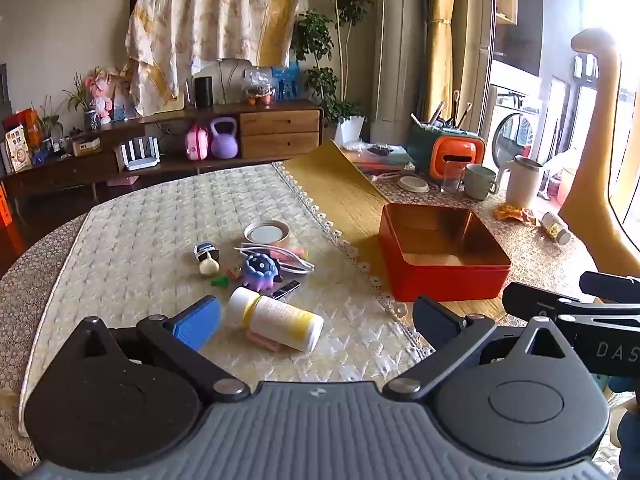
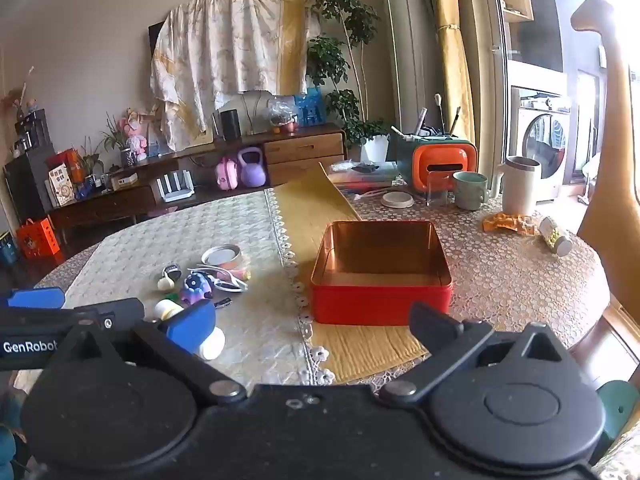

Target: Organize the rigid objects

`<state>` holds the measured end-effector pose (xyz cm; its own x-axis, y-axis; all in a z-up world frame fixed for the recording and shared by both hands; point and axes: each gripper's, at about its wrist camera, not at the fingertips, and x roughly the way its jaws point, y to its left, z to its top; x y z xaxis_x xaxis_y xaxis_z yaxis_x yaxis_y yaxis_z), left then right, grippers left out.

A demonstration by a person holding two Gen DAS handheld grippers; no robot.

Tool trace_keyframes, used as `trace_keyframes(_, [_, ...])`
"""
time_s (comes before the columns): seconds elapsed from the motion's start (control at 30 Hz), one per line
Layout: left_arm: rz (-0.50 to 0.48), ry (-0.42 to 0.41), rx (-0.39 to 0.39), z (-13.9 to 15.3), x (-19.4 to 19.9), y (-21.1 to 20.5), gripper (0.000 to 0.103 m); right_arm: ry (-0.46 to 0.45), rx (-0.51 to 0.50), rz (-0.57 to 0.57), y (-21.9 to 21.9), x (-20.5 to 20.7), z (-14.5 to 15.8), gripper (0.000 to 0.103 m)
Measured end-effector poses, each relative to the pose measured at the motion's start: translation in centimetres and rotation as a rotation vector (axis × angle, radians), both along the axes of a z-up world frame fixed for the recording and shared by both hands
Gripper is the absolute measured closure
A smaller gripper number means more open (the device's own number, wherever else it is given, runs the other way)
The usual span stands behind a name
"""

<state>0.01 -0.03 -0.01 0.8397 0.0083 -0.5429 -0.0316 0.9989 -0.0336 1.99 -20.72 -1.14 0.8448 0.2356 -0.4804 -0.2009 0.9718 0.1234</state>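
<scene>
A red open tin box [image 1: 444, 276] [image 2: 380, 300] stands empty on a yellow mat. Left of it lies a pile of small things: a white bottle with a yellow label [image 1: 276, 318] [image 2: 170, 309], a purple-blue turtle toy [image 1: 261, 269] [image 2: 196, 286], a tape roll [image 1: 267, 233] [image 2: 222, 256], white tweezers [image 1: 288, 258], a small garlic-shaped piece [image 1: 209, 267]. My left gripper [image 1: 316, 320] is open and empty, just short of the bottle. My right gripper [image 2: 312, 328] is open and empty, in front of the box.
A round table with a lace cloth [image 2: 520, 280] holds mugs [image 2: 470, 190], a white jug [image 2: 518, 184], an orange tissue holder [image 2: 440, 164], a small jar on its side [image 2: 556, 236] and orange wrappers [image 2: 508, 222] at the back right. A giraffe figure [image 2: 616, 160] stands at the right.
</scene>
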Motion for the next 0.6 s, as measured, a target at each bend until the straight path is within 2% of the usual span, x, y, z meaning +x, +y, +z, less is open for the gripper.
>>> trace_keyframes(0.13, [0.001,0.006,0.034,-0.2,-0.4,-0.4,0.0,0.005,0.008,0.008,-0.5,0.0,0.1,0.0])
trace_keyframes(0.17, [-0.002,0.011,0.031,-0.3,-0.5,-0.4,0.0,0.027,-0.001,0.009,-0.7,0.5,0.0,0.0])
trace_keyframes(0.27, [-0.012,0.04,0.008,-0.7,0.5,0.3,0.0,0.002,-0.05,-0.004,0.3,0.2,-0.1,0.0])
trace_keyframes(0.4, [-0.007,0.041,0.023,-0.9,0.7,-0.1,0.0,0.006,-0.032,-0.008,0.1,0.3,-0.1,0.0])
trace_keyframes(0.6, [-0.007,0.021,0.006,-0.6,0.3,0.1,0.0,0.006,-0.031,-0.007,0.1,0.2,0.0,0.0])
